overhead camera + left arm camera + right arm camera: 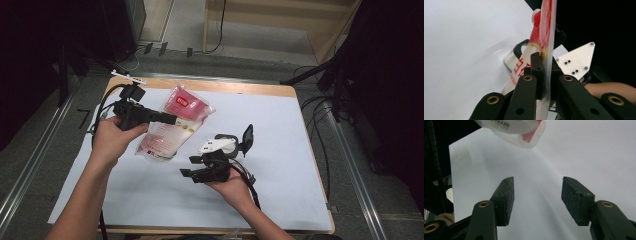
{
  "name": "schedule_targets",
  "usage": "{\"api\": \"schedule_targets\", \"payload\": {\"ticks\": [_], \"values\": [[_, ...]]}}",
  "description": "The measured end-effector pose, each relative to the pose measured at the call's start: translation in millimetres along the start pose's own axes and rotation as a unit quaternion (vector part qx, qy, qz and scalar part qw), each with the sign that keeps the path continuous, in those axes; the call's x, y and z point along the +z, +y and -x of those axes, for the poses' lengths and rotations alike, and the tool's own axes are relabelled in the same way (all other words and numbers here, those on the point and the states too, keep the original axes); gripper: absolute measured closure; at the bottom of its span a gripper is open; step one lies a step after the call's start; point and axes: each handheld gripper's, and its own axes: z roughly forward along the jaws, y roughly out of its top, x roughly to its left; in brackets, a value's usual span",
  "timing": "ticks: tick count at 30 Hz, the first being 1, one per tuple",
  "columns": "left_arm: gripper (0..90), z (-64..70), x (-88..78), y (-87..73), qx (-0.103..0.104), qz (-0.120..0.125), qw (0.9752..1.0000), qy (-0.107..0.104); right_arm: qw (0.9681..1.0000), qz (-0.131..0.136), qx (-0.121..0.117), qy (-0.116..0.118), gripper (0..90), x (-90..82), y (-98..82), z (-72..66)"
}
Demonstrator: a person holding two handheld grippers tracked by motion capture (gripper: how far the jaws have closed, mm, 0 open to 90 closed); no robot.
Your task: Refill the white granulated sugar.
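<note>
A red and white spouted pouch (172, 131) hangs just above the white sheet at centre left. My left gripper (173, 119) points right and is shut on its flat edge. The left gripper view has the pouch (547, 27) edge-on, pinched between the black pads of the left gripper (545, 61). My right gripper (188, 166) is held low near the middle of the sheet, pointing left, open with nothing between its pads. Along the right gripper (537, 192), the pouch's lower corner (524, 132) floats ahead, apart from the jaws.
A white sheet (280, 130) covers the wooden table (225, 86). Cables trail off the right side (320, 125) and behind the table. A dark stand (345, 65) rises at the right and a wooden frame (280, 20) stands at the back.
</note>
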Motion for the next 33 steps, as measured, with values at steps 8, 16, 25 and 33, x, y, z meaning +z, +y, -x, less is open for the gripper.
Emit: {"api": "schedule_targets", "payload": {"ticks": [8,16,25,33], "values": [[89.2,-26.0,1.4,-1.9,-0.013,0.012,0.9993,0.032,0.9999,0.002,-0.01,-0.002,44.3,-4.9,0.2,-0.9],[89.1,-55.3,19.5,-4.5,-0.023,0.02,0.9971,0.07,1.0,0.002,-0.008,-0.003,44.3,-8.9,-1.0,-0.3],[89.3,-72.8,35.6,-7.3,-0.011,0.034,0.9962,0.079,0.9998,0.002,-0.012,-0.014,44.8,-12.1,-4.3,-1.3],[88.9,-82.3,37.6,-14.3,-0.022,0.034,0.9966,0.072,0.9998,0.003,-0.01,-0.014,44.7,-14.4,-4.8,-0.2]]}}
